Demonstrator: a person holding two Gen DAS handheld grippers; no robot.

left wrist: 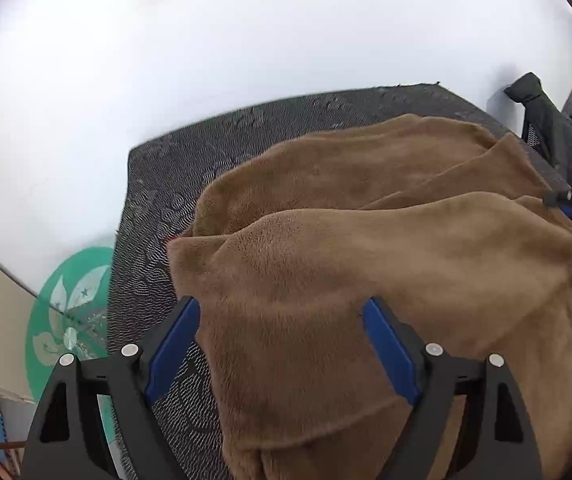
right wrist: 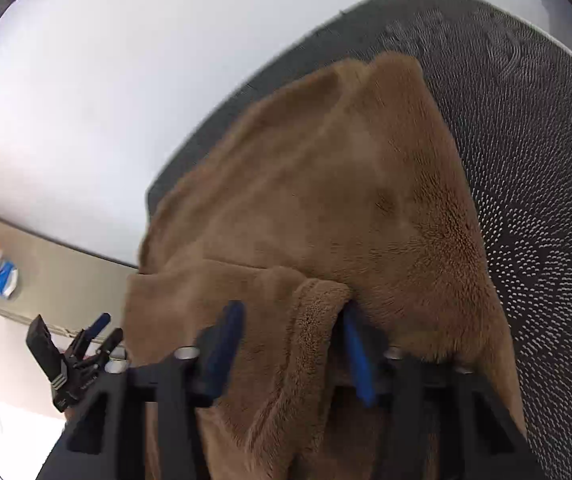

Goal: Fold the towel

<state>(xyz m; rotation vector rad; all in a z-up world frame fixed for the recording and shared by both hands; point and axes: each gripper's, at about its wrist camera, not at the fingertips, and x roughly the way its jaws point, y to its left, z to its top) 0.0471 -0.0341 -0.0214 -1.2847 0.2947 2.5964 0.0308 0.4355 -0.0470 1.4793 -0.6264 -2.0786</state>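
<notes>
Nearest the lens, the left gripper (left wrist: 280, 308) stood with its blue pads spread wide, brown towel (left wrist: 385, 248) lying loose between them. The right gripper (right wrist: 291, 314) was likewise parted, a rolled towel edge between its fingers, not pinched. Beyond, the towel lay rumpled on a dark patterned mat (left wrist: 154, 200) atop a white table (left wrist: 206, 60).

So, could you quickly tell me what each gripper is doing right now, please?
Left gripper: open, jaws straddling the brown towel.
Right gripper: open, towel fold between its jaws.
</notes>
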